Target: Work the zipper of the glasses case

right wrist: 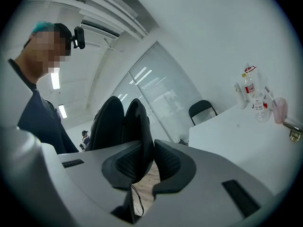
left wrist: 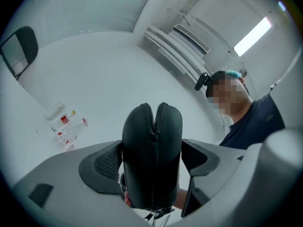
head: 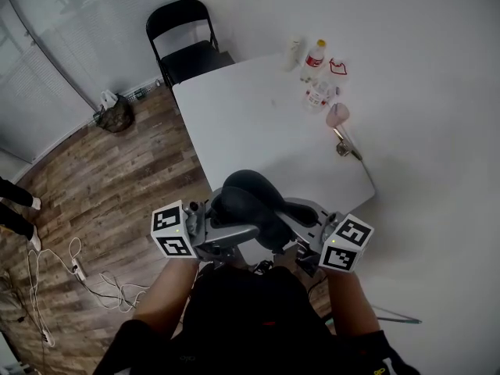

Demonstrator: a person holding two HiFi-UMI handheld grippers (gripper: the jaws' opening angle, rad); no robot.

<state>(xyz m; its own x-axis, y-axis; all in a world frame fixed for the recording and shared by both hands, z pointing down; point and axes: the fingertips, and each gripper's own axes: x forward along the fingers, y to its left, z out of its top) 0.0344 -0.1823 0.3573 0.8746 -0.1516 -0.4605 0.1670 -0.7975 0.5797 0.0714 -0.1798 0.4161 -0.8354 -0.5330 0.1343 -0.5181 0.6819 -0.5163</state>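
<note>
Left gripper view shows my left gripper (left wrist: 152, 161) with jaws spread wide around the black glasses case (left wrist: 151, 141), its zipper (left wrist: 155, 119) parted on top, while my right gripper (right wrist: 150, 162) pinches one half's edge, just off the table (head: 258, 123).

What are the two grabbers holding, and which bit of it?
The right gripper pinches the glasses case by the rim of one half, beside the zipper. The left gripper has its fingers wide around the case, seemingly not squeezing it.
</note>
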